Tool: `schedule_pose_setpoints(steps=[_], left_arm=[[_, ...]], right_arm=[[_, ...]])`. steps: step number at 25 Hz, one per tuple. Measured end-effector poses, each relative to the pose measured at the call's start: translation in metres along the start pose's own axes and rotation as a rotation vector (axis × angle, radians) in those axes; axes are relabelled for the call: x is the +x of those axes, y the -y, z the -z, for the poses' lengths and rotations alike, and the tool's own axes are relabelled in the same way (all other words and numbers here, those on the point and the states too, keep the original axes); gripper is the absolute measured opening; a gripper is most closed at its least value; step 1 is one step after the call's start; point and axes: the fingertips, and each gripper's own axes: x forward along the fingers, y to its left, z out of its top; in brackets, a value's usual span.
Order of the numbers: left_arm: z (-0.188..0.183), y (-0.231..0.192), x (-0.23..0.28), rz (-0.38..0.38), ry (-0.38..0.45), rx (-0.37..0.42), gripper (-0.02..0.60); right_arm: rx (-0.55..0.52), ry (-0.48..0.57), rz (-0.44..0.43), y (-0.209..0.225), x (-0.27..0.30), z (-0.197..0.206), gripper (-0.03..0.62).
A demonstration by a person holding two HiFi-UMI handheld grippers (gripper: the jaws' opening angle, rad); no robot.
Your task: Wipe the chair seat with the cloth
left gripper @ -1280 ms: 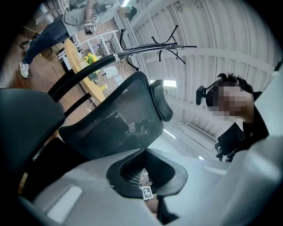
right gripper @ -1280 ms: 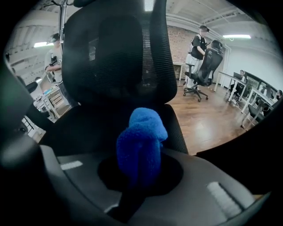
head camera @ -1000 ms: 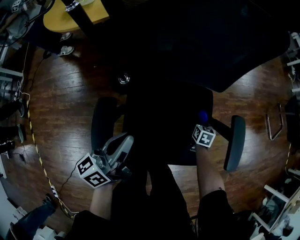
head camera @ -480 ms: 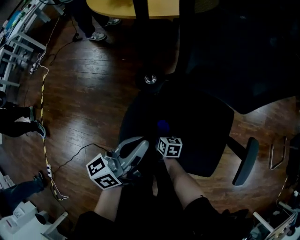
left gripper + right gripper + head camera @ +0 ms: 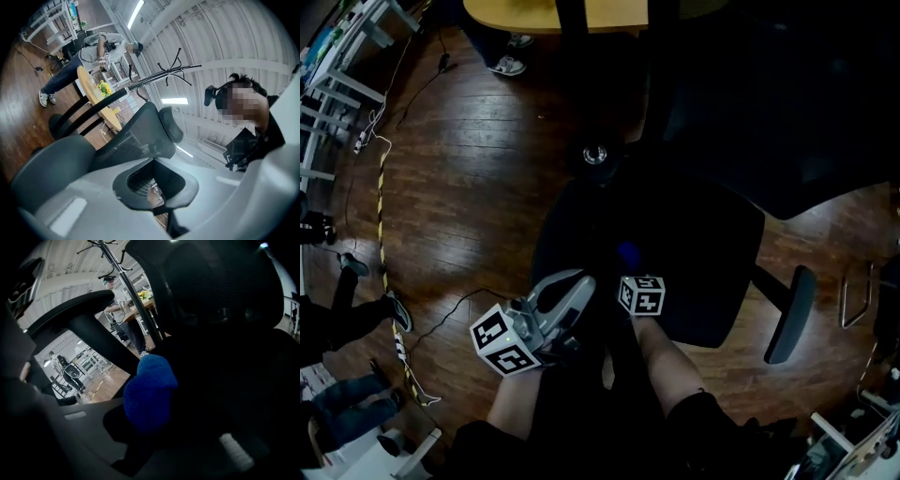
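The right gripper (image 5: 150,414) has its jaws pinched on a bunched blue cloth (image 5: 149,392), which sticks out past their tips. In the head view the cloth (image 5: 627,253) sits over the front left part of the chair seat (image 5: 698,239), just inside the seat's near edge. It is too dark to tell whether it is pressed onto the seat or hangs just above it.

From the cloth, nearly all of the seat lies ahead and to the right, running back to where the chair's back rises behind the seat. Any wiping stroke from here would, I judge, have to go away from the person and across to the seat's right side.

The left gripper (image 5: 565,292) is just off the seat's front left edge and points up past the seat. Its jaws look drawn together with nothing between them. The right gripper is plainly nearer the seat and is the one carrying the cloth.
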Motion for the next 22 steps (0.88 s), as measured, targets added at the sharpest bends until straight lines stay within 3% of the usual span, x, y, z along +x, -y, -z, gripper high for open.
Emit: schedule_pose_setpoints(steps=[7,12,15,17,22], left_arm=[[0.017,0.009,0.048,0.108,-0.125,-0.014,-0.011],[0.048,0.038,0.096,0.181,-0.203,-0.021,-0.011],[0.06,0.041,0.116,0.204,-0.237,-0.023,-0.011],[0.067,0.044,0.125,0.223,-0.263,-0.03,-0.011],[0.075,0.043,0.131,0.232,-0.287,-0.043,-0.011]], right_arm=[[0.091,0.008,0.2,0.109,-0.06,0.019,0.034],[0.212,0.033,0.365,0.202,-0.149,0.033,0.034],[0.317,0.098,0.437,0.251,-0.186,0.037,0.034],[0.355,0.122,0.472,0.267,-0.205,0.041,0.034],[0.299,0.099,0.517,0.27,-0.212,0.046,0.034]])
